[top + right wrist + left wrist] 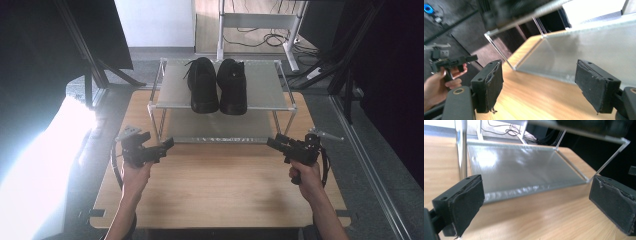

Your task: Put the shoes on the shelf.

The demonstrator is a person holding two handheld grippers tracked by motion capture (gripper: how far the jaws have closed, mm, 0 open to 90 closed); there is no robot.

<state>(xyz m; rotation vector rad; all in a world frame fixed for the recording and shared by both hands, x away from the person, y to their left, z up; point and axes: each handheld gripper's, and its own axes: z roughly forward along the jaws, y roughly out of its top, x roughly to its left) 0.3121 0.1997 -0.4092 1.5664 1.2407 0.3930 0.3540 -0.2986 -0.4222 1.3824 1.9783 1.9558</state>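
Both tongs, left and right, are black with worn foam pads; a grey three-cornered plate sits behind the left tongs, and black cables trail back. Forearms bare.

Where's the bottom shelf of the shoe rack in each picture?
High view: bottom shelf sits mid-picture, under the top shelf.
Left gripper view: bottom shelf spreads across the middle, beyond the fingers.
Right gripper view: bottom shelf slants across the upper right.
Shared landmark: the wooden table in front of it.
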